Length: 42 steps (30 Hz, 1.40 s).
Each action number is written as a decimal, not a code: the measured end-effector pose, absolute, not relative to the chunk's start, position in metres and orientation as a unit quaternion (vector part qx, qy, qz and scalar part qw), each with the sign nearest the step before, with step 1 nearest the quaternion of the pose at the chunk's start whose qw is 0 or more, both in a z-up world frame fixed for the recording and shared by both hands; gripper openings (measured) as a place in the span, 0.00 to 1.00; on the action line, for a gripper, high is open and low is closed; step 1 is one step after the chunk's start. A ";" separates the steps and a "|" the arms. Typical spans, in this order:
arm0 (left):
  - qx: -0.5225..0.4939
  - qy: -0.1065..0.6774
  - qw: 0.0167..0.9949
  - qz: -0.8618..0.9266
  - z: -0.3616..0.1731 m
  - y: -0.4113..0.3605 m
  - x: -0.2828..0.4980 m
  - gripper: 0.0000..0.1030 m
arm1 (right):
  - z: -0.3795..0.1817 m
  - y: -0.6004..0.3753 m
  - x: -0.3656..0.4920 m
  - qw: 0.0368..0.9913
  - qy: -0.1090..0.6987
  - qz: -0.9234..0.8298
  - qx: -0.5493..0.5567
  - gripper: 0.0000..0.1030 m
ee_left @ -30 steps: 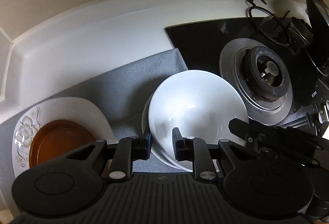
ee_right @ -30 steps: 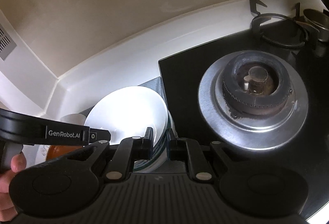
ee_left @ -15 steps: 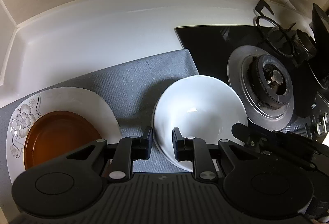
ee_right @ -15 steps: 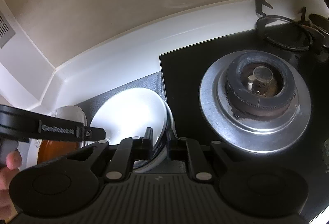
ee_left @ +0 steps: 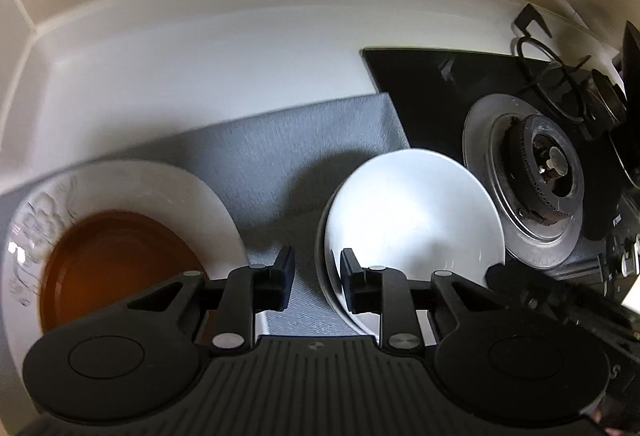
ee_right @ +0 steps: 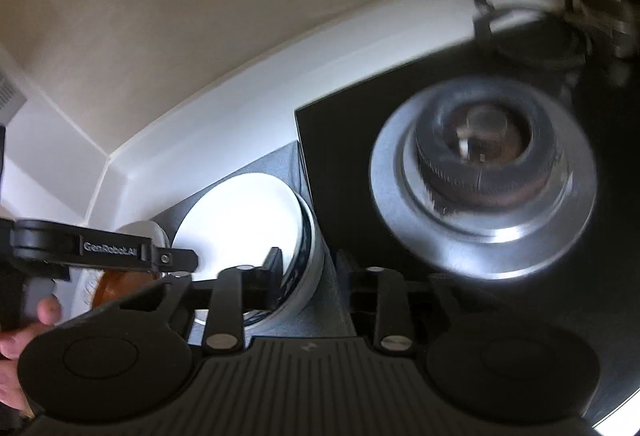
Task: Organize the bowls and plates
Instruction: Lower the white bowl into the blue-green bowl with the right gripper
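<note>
A white bowl sits nested in another bowl on the grey mat, next to the stove. A floral white plate holding an amber dish lies to its left. My left gripper is open, its fingers either side of the bowl stack's near rim. In the right wrist view the stacked bowls show a dark-patterned outer bowl. My right gripper is open with the stack's right rim between its fingers.
A black glass hob with a steel burner lies right of the mat. A pot stand and dark cookware stand at the back right. White counter and a beige wall run behind.
My right gripper has opened wider and let go of the bowl rim. The bowl stack now rests on the mat. The left gripper's view has shifted left.
</note>
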State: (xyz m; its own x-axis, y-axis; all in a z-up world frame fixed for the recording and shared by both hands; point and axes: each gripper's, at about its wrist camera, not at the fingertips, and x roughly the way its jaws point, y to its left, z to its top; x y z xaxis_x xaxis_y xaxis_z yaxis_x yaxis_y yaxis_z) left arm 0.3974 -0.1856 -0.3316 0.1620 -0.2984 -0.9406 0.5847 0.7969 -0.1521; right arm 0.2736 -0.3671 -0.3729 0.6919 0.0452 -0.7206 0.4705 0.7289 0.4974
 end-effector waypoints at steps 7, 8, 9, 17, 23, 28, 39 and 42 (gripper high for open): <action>0.119 0.601 0.729 -0.306 -0.347 -0.186 0.394 0.22 | -0.395 -0.365 0.280 0.830 0.368 -0.111 0.404 0.35; 0.122 0.604 0.725 -0.309 -0.347 -0.185 0.393 0.22 | -0.394 -0.364 0.280 0.832 0.367 -0.113 0.400 0.33; 0.119 0.609 0.720 -0.311 -0.348 -0.183 0.394 0.23 | -0.393 -0.363 0.280 0.834 0.368 -0.113 0.396 0.33; 0.073 0.624 0.710 -0.317 -0.353 -0.153 0.386 0.25 | -0.394 -0.354 0.272 0.834 0.386 -0.085 0.384 0.33; 0.066 0.632 0.708 -0.308 -0.364 -0.156 0.387 0.36 | -0.402 -0.353 0.283 0.827 0.396 -0.091 0.389 0.39; 0.066 0.625 0.711 -0.317 -0.366 -0.159 0.385 0.33 | -0.410 -0.351 0.278 0.821 0.375 -0.108 0.416 0.37; 0.043 0.610 0.718 -0.334 -0.352 -0.142 0.372 0.29 | -0.392 -0.338 0.263 0.821 0.383 -0.132 0.403 0.35; 0.043 0.602 0.723 -0.337 -0.343 -0.136 0.368 0.29 | -0.384 -0.330 0.258 0.825 0.373 -0.138 0.400 0.35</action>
